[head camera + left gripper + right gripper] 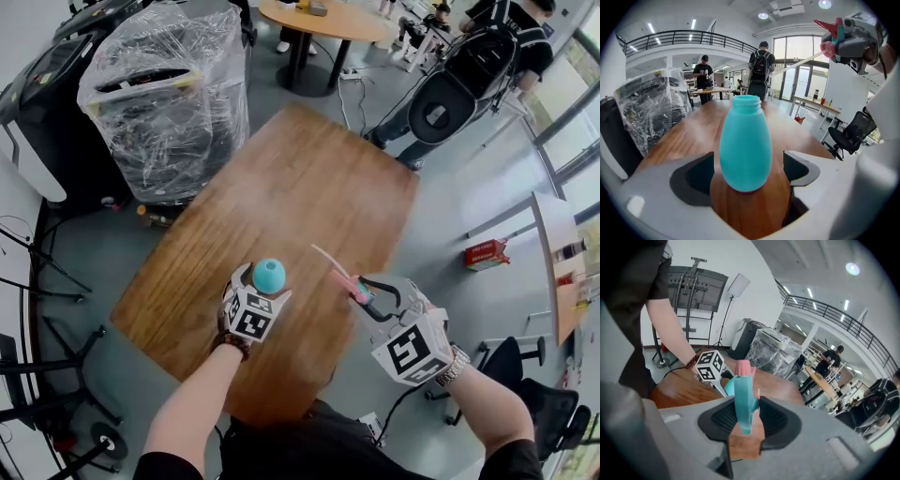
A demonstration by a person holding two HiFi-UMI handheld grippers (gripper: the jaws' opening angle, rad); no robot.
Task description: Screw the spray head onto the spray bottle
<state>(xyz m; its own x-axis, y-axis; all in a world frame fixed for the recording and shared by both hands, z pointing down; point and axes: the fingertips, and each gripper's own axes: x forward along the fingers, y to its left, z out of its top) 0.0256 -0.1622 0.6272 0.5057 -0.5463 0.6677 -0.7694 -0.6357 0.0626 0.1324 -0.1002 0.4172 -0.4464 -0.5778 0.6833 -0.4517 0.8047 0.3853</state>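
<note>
One teal spray bottle [269,275] [745,145] stands upright on the wooden table [309,178]. It is near the edge closest to the person and well away from the far edge. A wide stretch of wood lies open past it, toward the far corner.

The left gripper [263,289] [749,176] has its two jaws wide apart. One jaw is on each side of the bottle, and they do not press on it.

To the right of the bottle, close to the table's right edge, the right gripper [370,298] [743,420] is clamped on the pink and teal spray head [349,284] [742,394]. The head's thin white tube [323,255] points toward the far side. The head and the bottle are near each other but apart.

A big thing wrapped in plastic [164,94] stands on the floor beside the table's left edge.
</note>
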